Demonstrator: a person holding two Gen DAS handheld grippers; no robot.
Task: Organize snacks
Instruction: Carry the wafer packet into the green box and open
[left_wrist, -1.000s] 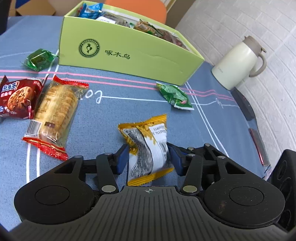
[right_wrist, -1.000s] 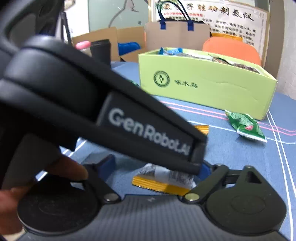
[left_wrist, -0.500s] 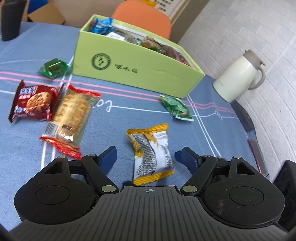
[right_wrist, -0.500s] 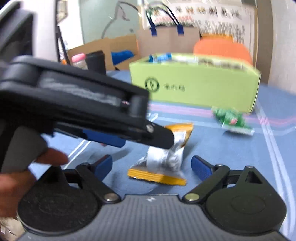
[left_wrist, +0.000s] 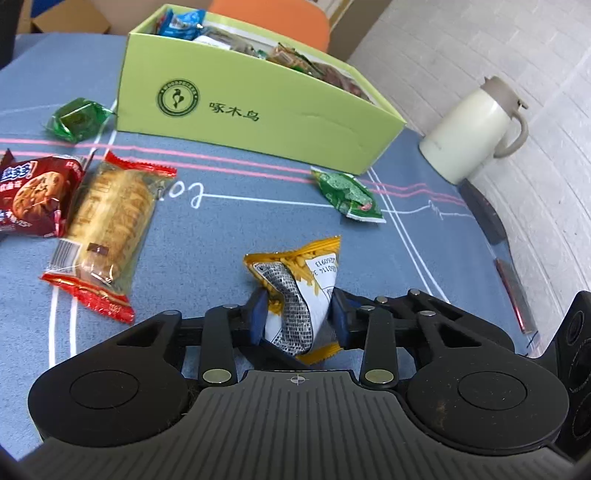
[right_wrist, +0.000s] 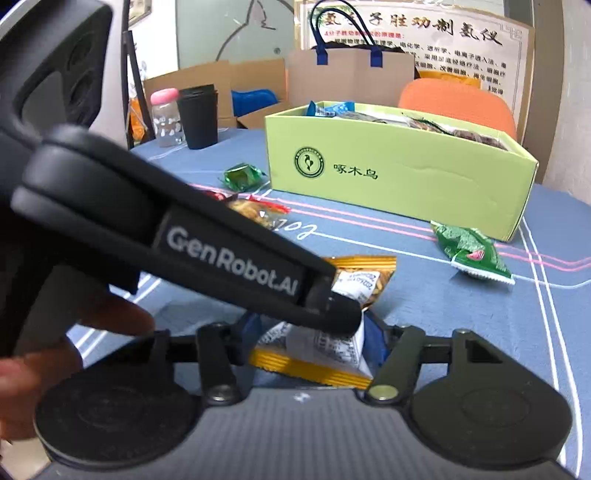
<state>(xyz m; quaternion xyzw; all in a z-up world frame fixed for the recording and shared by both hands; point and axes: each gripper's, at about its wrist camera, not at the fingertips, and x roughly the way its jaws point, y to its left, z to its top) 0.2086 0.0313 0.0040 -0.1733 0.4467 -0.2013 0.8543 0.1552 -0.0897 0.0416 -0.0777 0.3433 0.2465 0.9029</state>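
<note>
A yellow and white snack packet lies on the blue tablecloth. My left gripper is shut on it, blue pads pressing both sides. In the right wrist view the same packet sits between my right gripper's fingers, which close in on it; the left gripper's black body crosses in front. The green snack box stands behind, full of packets. Loose snacks lie around: a green packet, a long biscuit pack, a red cookie pack, a small green candy.
A white thermos jug stands at the right by the brick wall. A black cup and a small bottle stand at the table's far left. An orange chair is behind the box.
Half a second ago both grippers were open with the yellow packet lying flat between them. Now both have closed in on it and the packet is crumpled upright.
</note>
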